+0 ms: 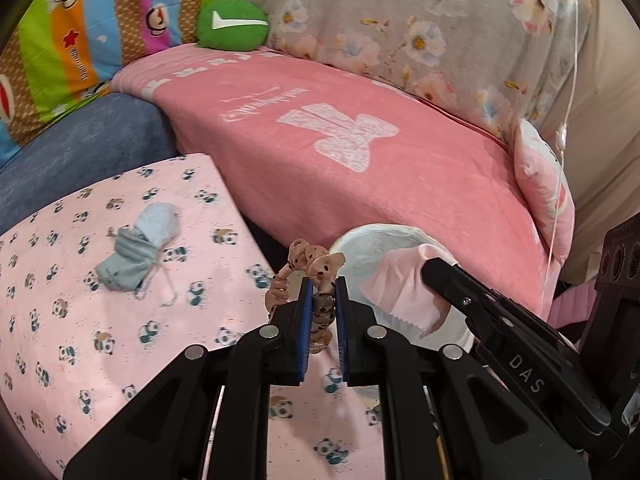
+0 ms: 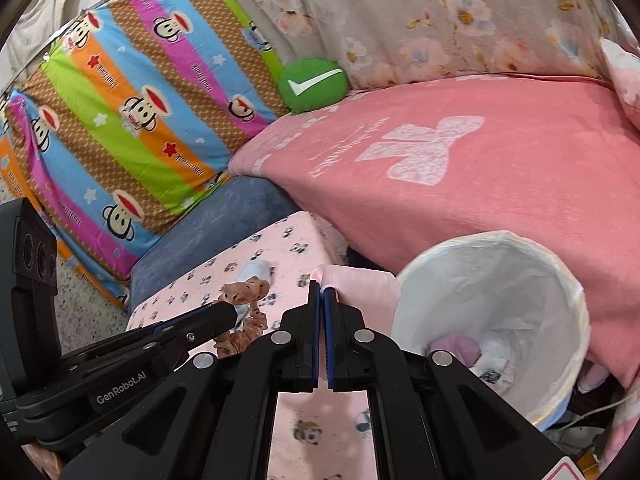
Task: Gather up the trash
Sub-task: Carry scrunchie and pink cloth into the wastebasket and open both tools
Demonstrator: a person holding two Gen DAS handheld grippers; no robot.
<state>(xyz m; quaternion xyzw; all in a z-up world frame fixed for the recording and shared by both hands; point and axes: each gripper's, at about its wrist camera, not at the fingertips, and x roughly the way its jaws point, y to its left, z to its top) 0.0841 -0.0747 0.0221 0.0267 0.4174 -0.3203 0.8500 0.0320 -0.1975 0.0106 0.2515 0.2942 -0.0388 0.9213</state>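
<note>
two claws carry trash toward the bin (image 2: 492,320): left claw (image 1: 323,312) pinches a spotted hair tie (image 1: 316,276), right claw (image 2: 321,300) is clamped on a pink cloth (image 2: 360,284) beside the rim, likely for dropping in.

We see our left gripper (image 1: 324,284) angled down, jaws pinched nearly shut, our right gripper (image 2: 322,290) just beside it, jaws closed, seemingly tilted less steeply.

Black gripper (image 1: 323,284), blue pads, silver screws, apparently plastic.
</note>
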